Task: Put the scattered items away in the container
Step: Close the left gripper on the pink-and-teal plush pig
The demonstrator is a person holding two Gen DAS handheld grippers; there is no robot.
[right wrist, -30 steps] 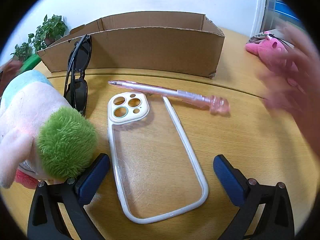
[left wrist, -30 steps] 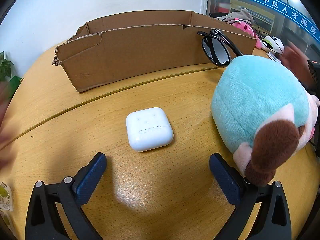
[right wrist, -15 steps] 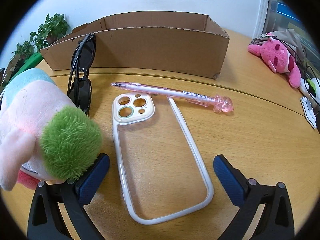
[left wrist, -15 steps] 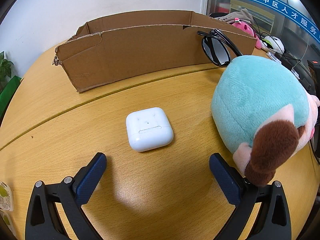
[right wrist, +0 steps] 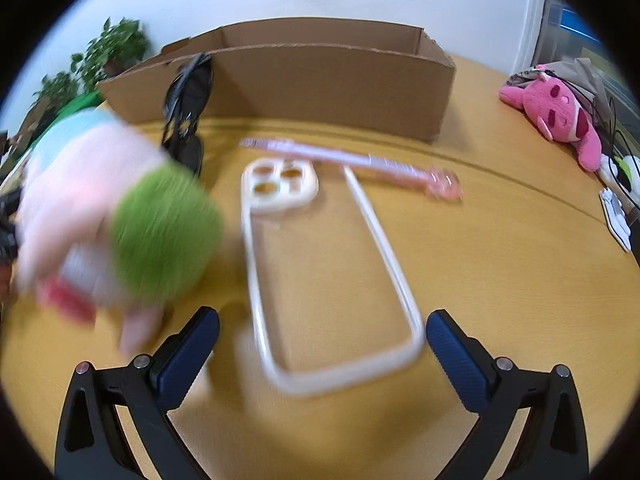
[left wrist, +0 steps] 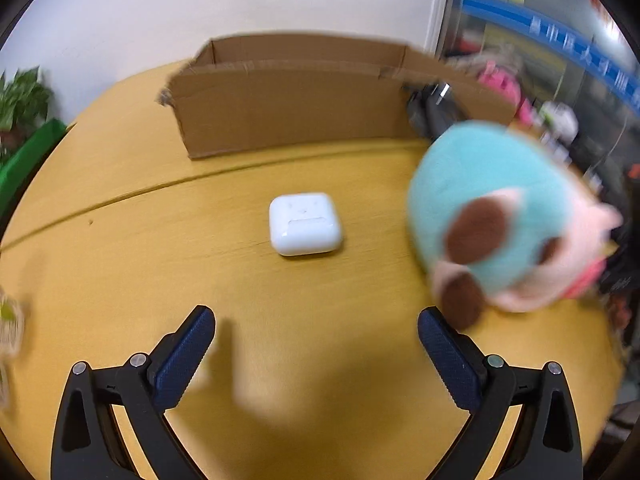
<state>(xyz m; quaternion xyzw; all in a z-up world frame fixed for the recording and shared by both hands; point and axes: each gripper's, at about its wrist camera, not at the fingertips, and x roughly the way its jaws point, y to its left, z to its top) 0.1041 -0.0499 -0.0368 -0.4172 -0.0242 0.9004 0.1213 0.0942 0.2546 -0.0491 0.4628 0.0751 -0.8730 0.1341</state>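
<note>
The left claw (left wrist: 316, 330) is held wide open above the yellow wooden surface (left wrist: 120, 264), and nothing is gripped between its blue pads (left wrist: 184, 360). Ahead of it, a small white earbud case (left wrist: 305, 223) is seen lying flat on the surface, well apart from the fingertips. To the right of the case a plush toy (left wrist: 496, 216) with a turquoise back, pink limbs and brown patches is placed; it is blurred in this view. Behind both, the cardboard box (left wrist: 296, 108) is standing with its open top upward. A pair of dark sunglasses (left wrist: 428, 112) is seen between the plush toy and the box, at the right end of the front wall, but the blur hides whether the wall is touched.

The right claw (right wrist: 322, 332) is also spread open and is holding nothing. Between its fingers the lower end of a clear phone case (right wrist: 332, 272) with a white rim is seen, lying flat on the surface; contact with the pads cannot be judged. A pink pen (right wrist: 352, 162) is lying just beyond the top of the phone case, crosswise to it. On the left the same plush toy (right wrist: 120, 224) is shown with a green tuft, close to the left finger. The sunglasses (right wrist: 188, 108) are propped against the front wall of the cardboard box (right wrist: 320, 88). Far to the right a pink stuffed animal (right wrist: 560, 116) is resting on the surface. Green plants (right wrist: 108, 52) are visible behind the box on the left.
</note>
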